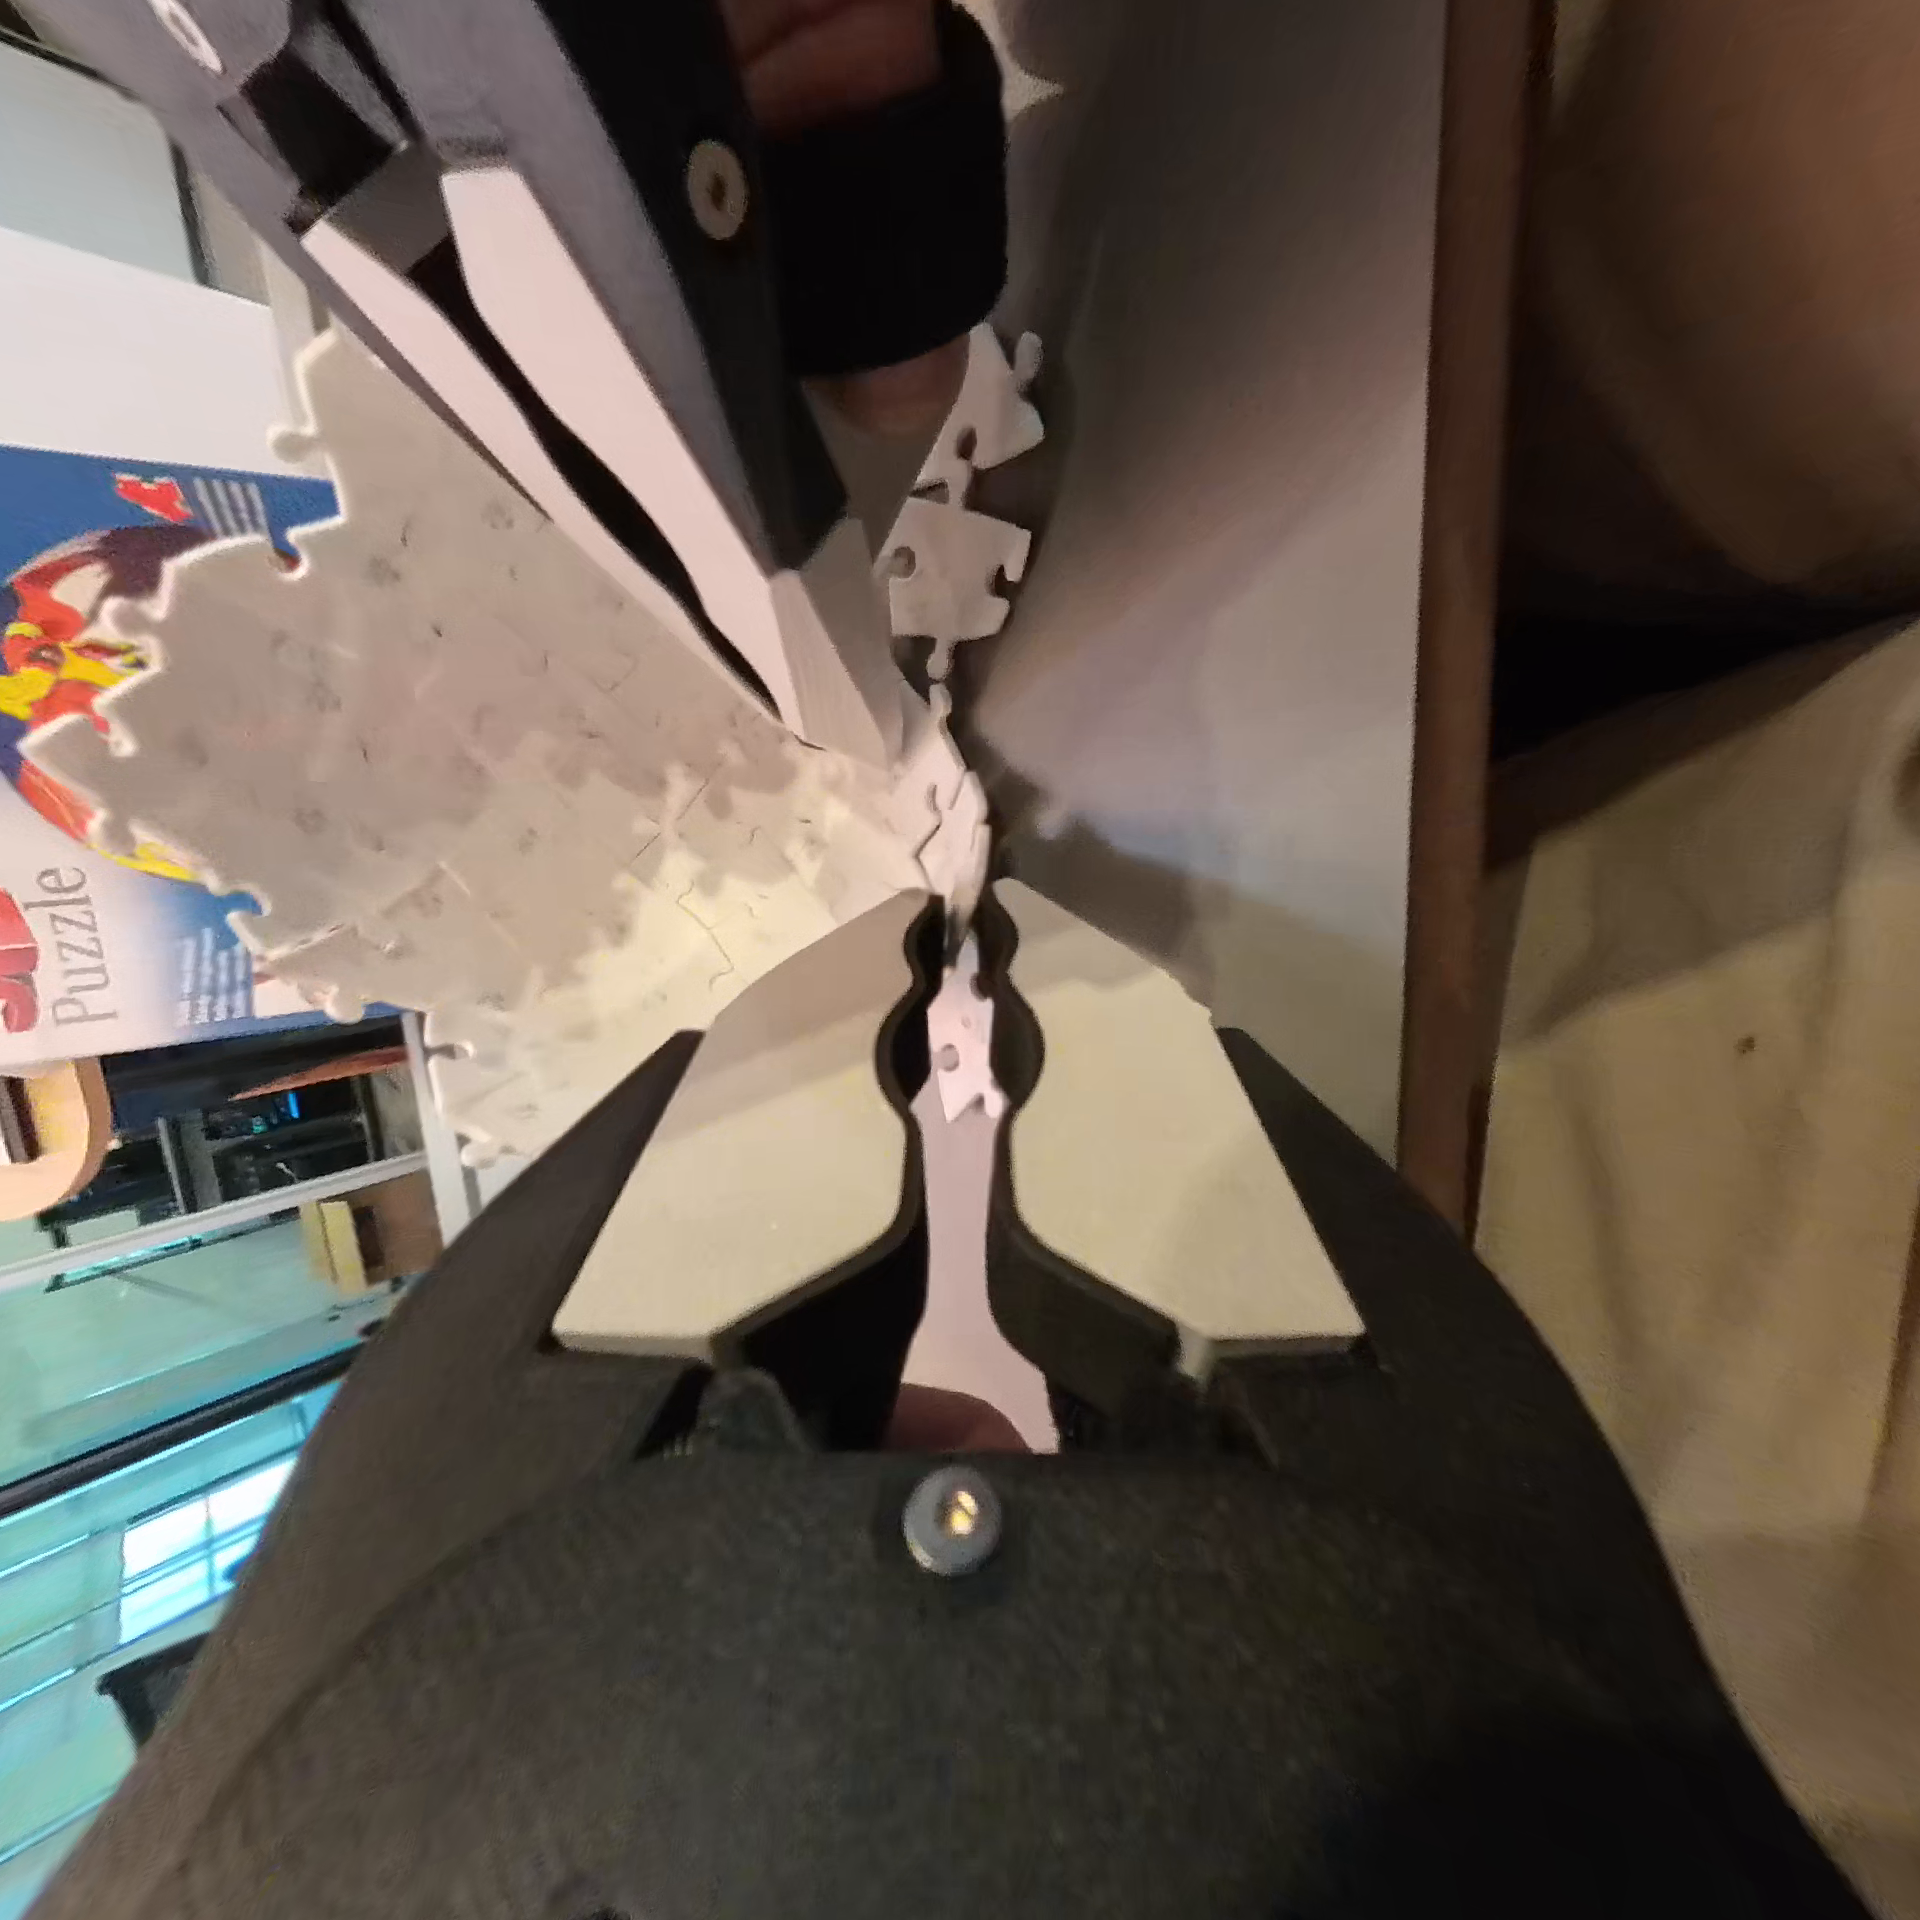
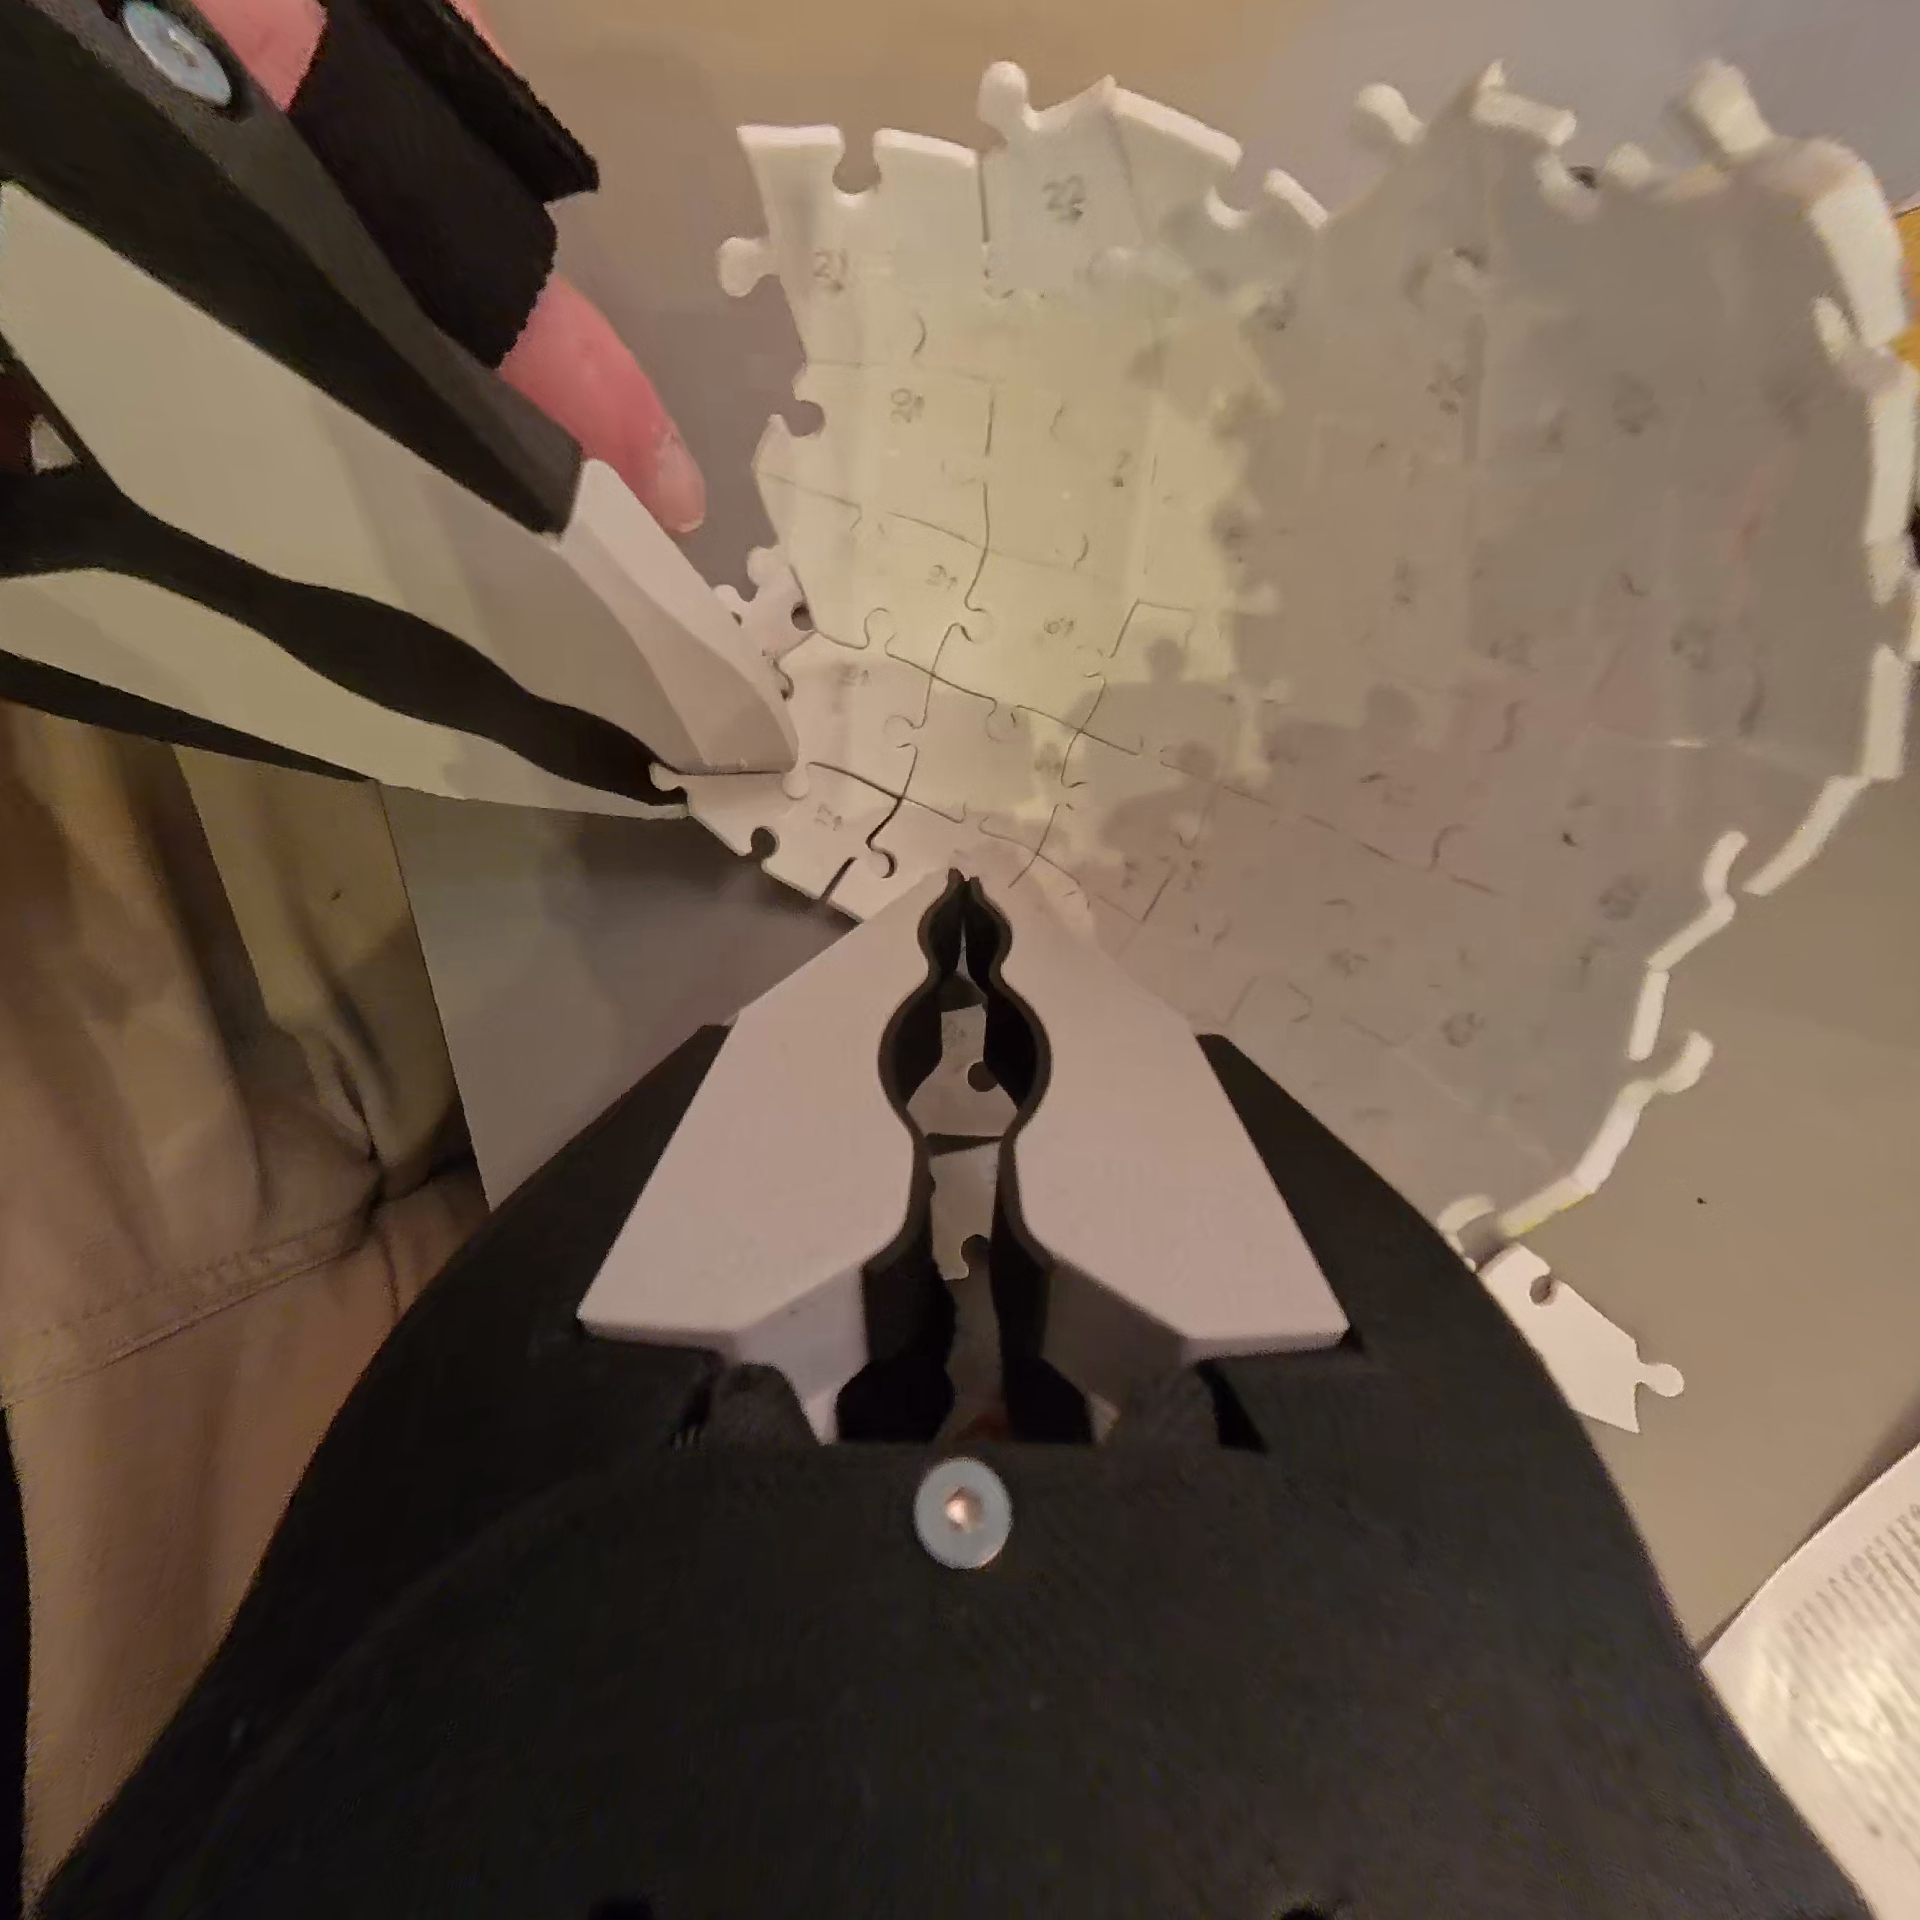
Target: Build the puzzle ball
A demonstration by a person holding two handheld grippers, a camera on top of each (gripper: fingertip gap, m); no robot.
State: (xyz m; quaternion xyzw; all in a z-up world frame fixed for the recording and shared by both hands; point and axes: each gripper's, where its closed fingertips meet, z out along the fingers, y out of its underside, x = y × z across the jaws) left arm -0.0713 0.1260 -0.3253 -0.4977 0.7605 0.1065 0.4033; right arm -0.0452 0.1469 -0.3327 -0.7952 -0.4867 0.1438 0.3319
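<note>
The half-built puzzle ball point(image 1: 447, 769) is a curved white shell of joined pieces, held up off the white table point(image 1: 1195, 499). My left gripper point(image 1: 951, 914) is shut on a piece at the shell's rim, and part of that piece shows between its fingers. In the right wrist view the shell point(image 2: 1351, 623) opens toward the camera, showing its printed inner side. My right gripper point(image 2: 966, 883) is shut on the shell's lower rim. The left gripper point(image 2: 675, 790) comes in from the left and pinches the rim close by. The right gripper point(image 1: 904, 743) reaches down from the top in the left wrist view.
Loose white pieces point(image 1: 951, 582) lie on the table behind the right gripper, and another point(image 2: 1579, 1351) lies under the shell. The blue puzzle box point(image 1: 94, 727) stands at left. A printed sheet point(image 2: 1829, 1662) lies at lower right. A person's beige clothing point(image 1: 1704, 1039) is beyond the table edge.
</note>
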